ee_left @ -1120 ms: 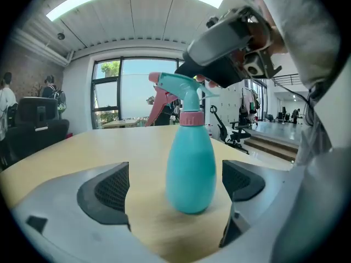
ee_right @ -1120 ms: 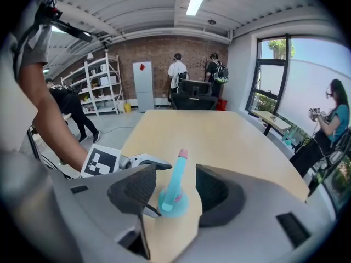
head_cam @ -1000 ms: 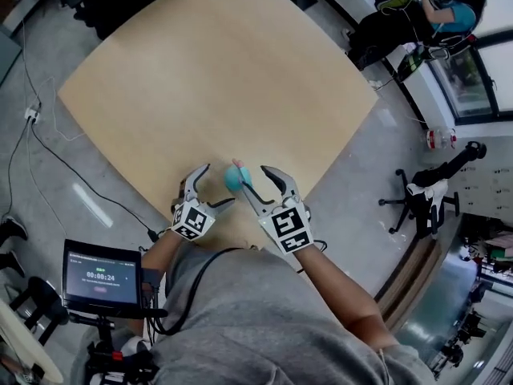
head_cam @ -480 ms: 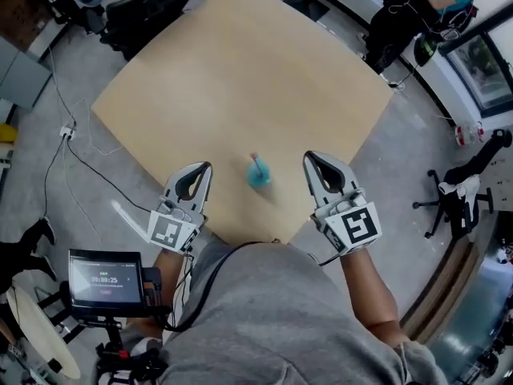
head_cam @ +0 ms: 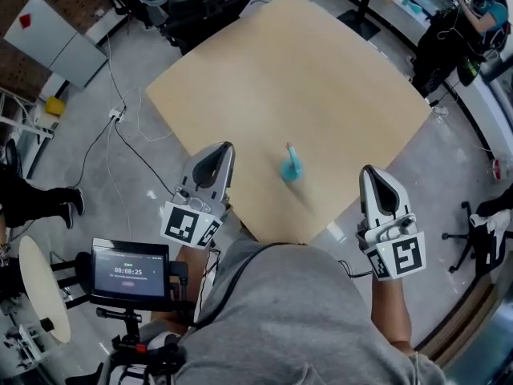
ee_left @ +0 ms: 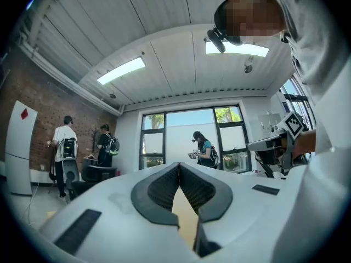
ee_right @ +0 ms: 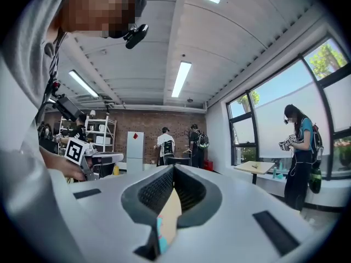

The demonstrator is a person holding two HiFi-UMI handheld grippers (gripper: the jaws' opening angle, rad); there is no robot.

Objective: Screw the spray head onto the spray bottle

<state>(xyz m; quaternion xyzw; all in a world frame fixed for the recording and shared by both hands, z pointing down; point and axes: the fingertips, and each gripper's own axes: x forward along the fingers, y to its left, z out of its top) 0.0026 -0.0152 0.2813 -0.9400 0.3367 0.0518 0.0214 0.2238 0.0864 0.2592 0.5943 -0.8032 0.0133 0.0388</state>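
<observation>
1. The spray bottle (head_cam: 291,168) stands upright and alone on the table (head_cam: 321,79), near the edge closest to the person. Its pinkish spray head (head_cam: 288,147) sits on top of the teal body.
2. A second ago both tools flanked the bottle with jaws spread. Now they are pulled back to either side, well apart from it, and nothing touches it.
3. The left gripper (head_cam: 224,147) has its jaws pressed together on nothing, and the right gripper (head_cam: 370,172) is the same.
4. A bottle let go with its head in place suggests the screwing is finished. How tight the thread sits cannot be told at this size.
5. The bottle looks like smooth plastic, a small rounded body narrowing to the head. The table is pale, matte wood grain, square with rounded corners. Each jaw is a white hard shell lined with a dark ribbed pad, curving in to meet at the tip.
</observation>
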